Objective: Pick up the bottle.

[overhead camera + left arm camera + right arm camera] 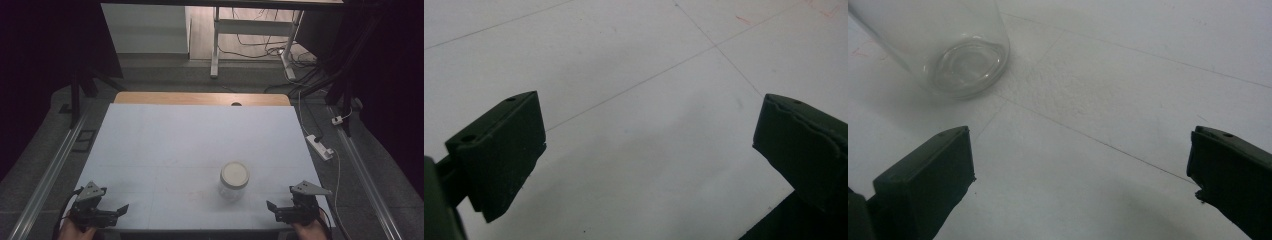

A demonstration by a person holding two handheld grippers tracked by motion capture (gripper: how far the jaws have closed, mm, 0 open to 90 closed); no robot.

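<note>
A clear glass jar (233, 181) with a white lid stands upright on the white table (190, 145), near its front edge and right of centre. In the right gripper view the jar's glass base (963, 60) sits at the upper left, beyond the jaws. My right gripper (272, 207) rests at the front right corner, open and empty, a short way right of the jar. At the front left corner my left gripper (121, 209) is open too, with bare table between its jaws (649, 155). A hand holds each gripper at the bottom edge.
A wooden strip (200, 98) runs along the table's far edge. Metal rails (45, 180) flank the table on both sides. A power strip (320, 146) and cables lie on the floor to the right. A white desk frame (250, 35) stands beyond.
</note>
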